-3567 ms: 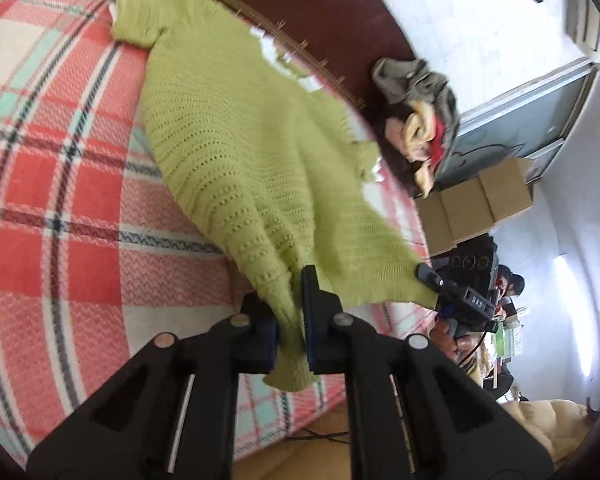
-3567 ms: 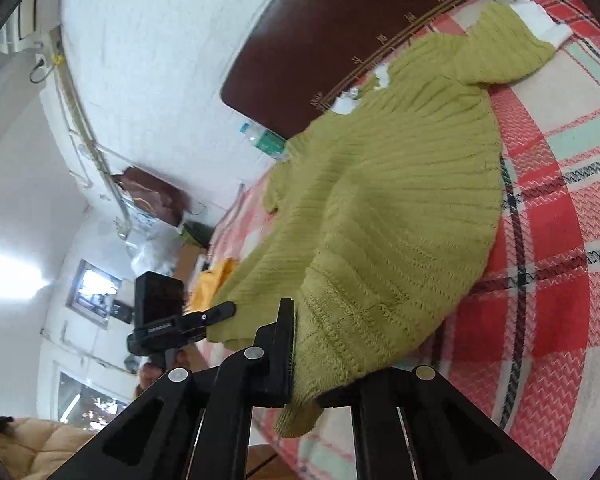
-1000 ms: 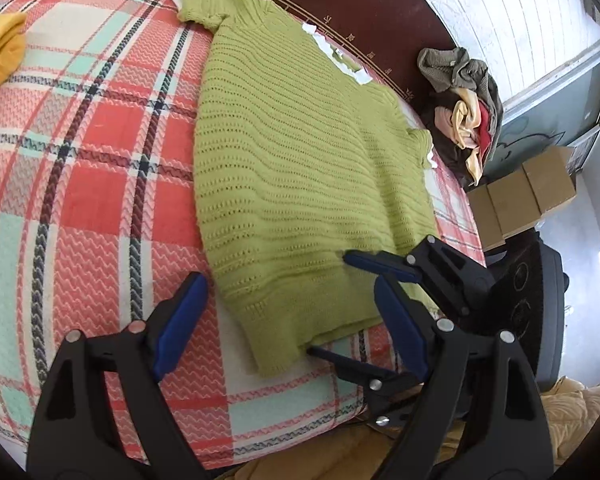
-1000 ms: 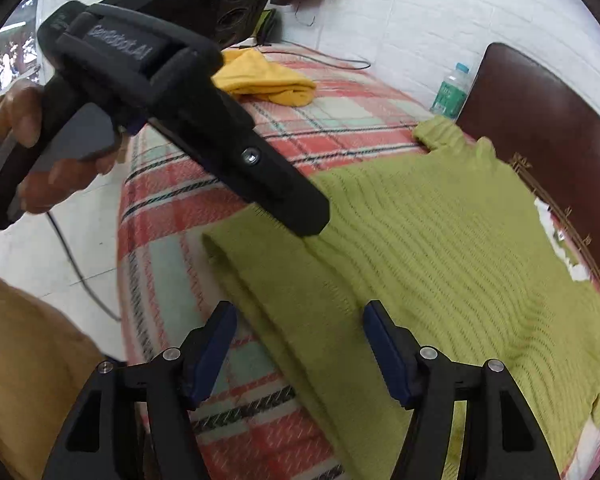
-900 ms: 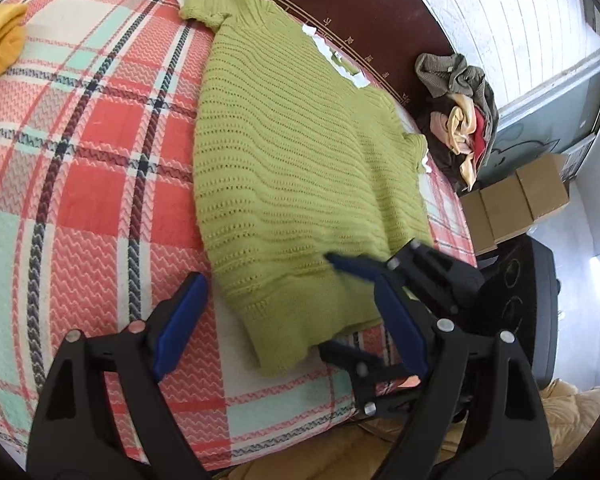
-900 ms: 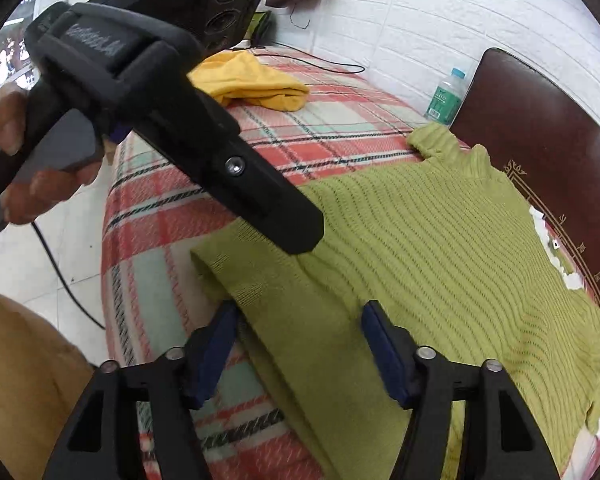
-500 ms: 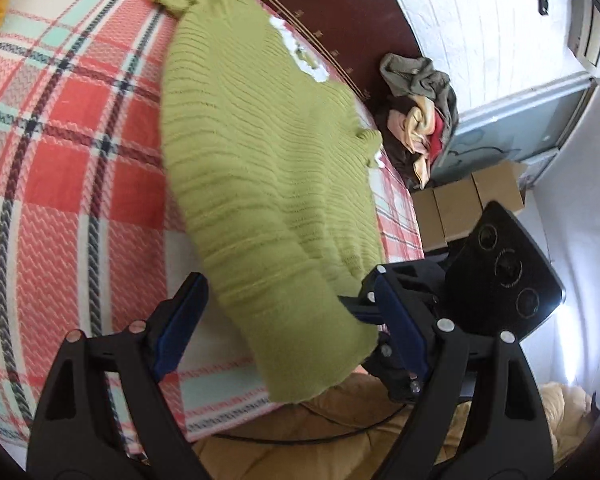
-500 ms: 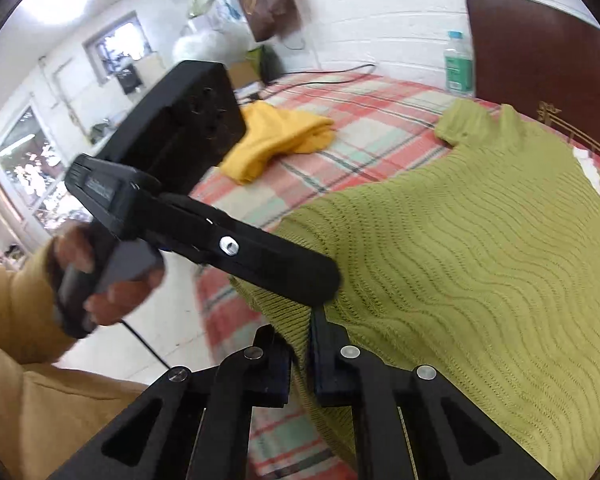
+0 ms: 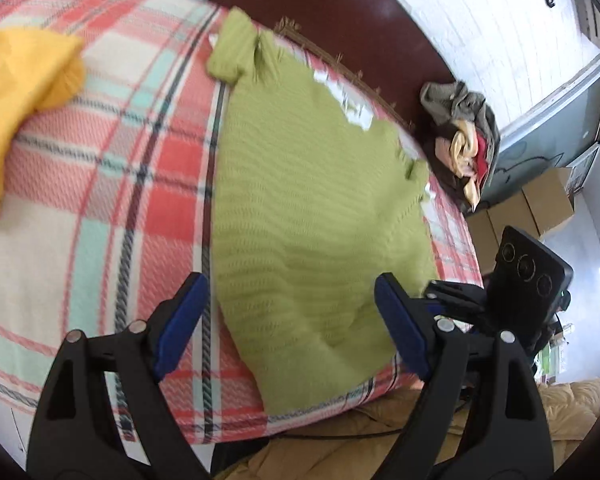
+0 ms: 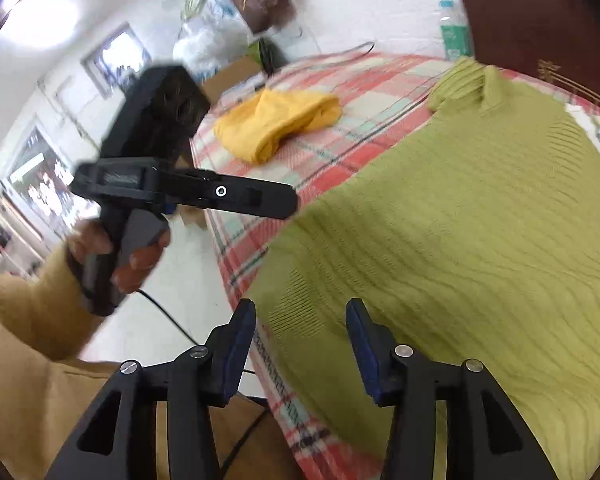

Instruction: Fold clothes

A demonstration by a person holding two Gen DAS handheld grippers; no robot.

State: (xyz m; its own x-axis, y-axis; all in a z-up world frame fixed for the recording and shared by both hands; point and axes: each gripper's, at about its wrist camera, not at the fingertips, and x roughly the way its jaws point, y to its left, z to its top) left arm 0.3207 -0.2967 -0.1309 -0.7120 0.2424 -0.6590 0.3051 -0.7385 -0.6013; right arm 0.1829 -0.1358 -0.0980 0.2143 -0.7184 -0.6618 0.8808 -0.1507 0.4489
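Far left on the plaid bed (image 9: 100, 184) we note a yellow garment (image 9: 16, 80), apart from the work. The green sweater (image 9: 312, 208) lies flat, long axis running from the near hem to the collar at the headboard (image 9: 340, 12). Left gripper (image 9: 296, 320): jaws wide apart, hovering over the near hem, holding nothing. Right gripper (image 10: 300, 340): jaws have just been opening, hem edge between them but, as far as motion blur allows, not pinched. Both sit at the near hem; the next fold likely runs away from us.
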